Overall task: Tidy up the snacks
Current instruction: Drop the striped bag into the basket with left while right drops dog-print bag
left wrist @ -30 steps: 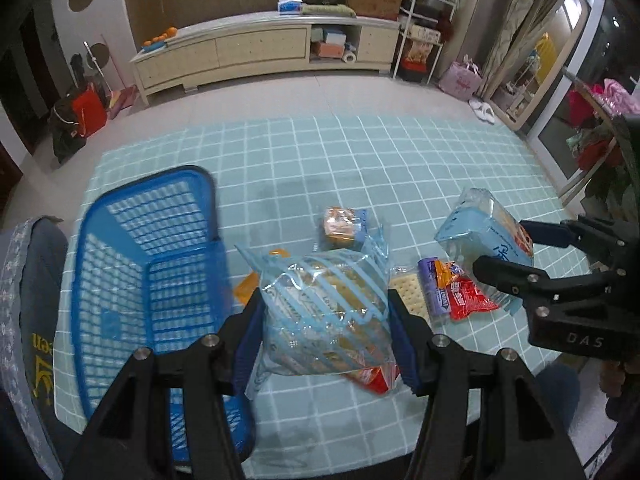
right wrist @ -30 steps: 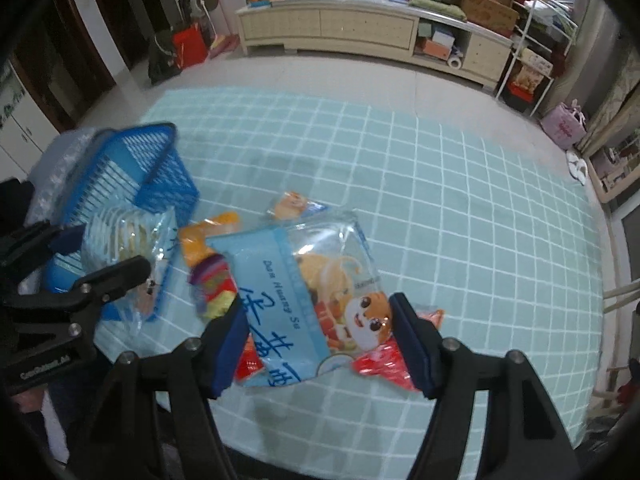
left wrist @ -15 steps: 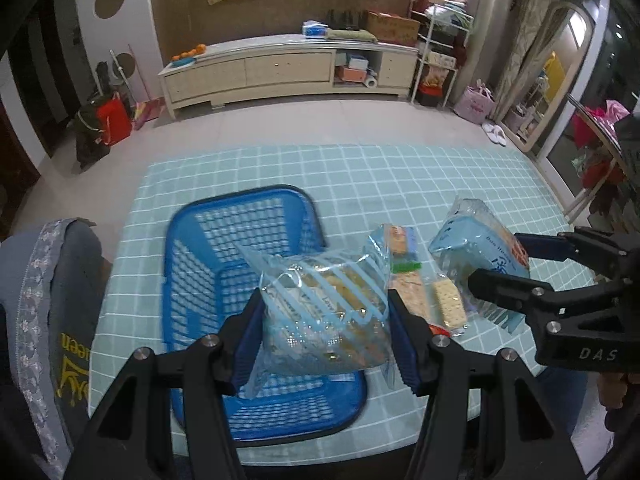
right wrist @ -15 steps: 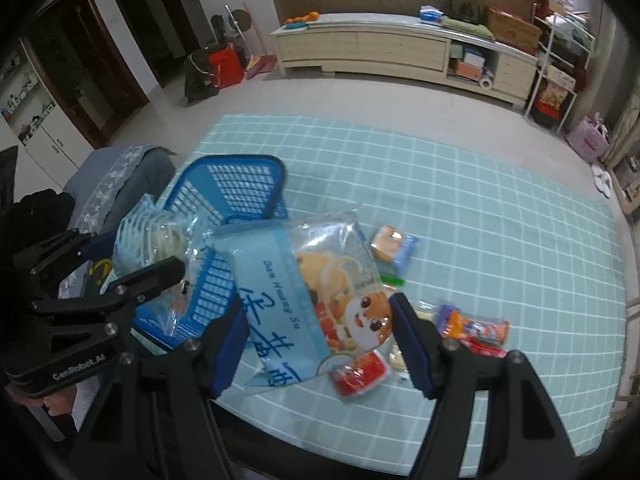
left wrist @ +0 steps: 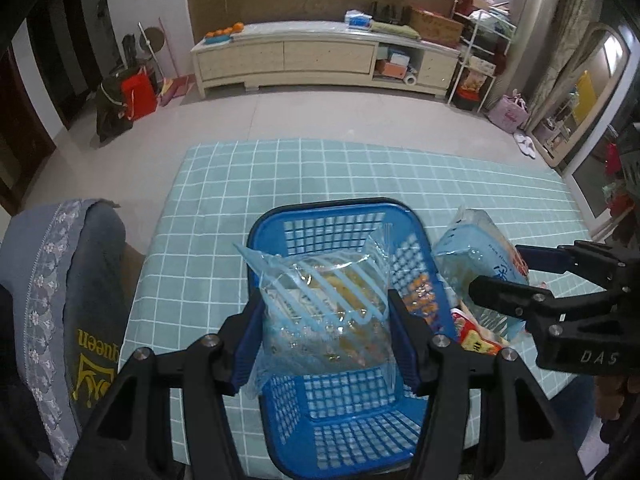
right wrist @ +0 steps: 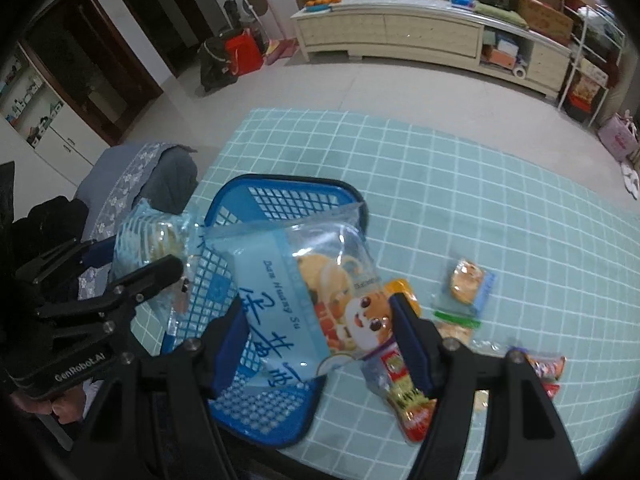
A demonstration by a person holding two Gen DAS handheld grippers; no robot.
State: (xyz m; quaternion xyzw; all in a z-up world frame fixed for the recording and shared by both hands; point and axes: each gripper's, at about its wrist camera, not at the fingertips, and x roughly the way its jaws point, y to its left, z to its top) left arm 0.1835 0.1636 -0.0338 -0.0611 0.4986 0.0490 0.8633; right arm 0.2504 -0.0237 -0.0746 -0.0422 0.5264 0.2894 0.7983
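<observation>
Two held bags (left wrist: 326,312) (right wrist: 304,304) now over one basket (left wrist: 340,412)

The left claw (left wrist: 326,334) points forward, its two black arms spread in a V, and its blue-padded fingers (left wrist: 402,340) are pressed against both sides of a striped clear snack bag (left wrist: 324,312). The right claw (right wrist: 320,340), level with it on its right side, is clamped the same way on a blue snack bag printed with a cartoon animal (right wrist: 308,300). A bit of the person's hand (right wrist: 60,410) shows under the left claw's body.
</observation>
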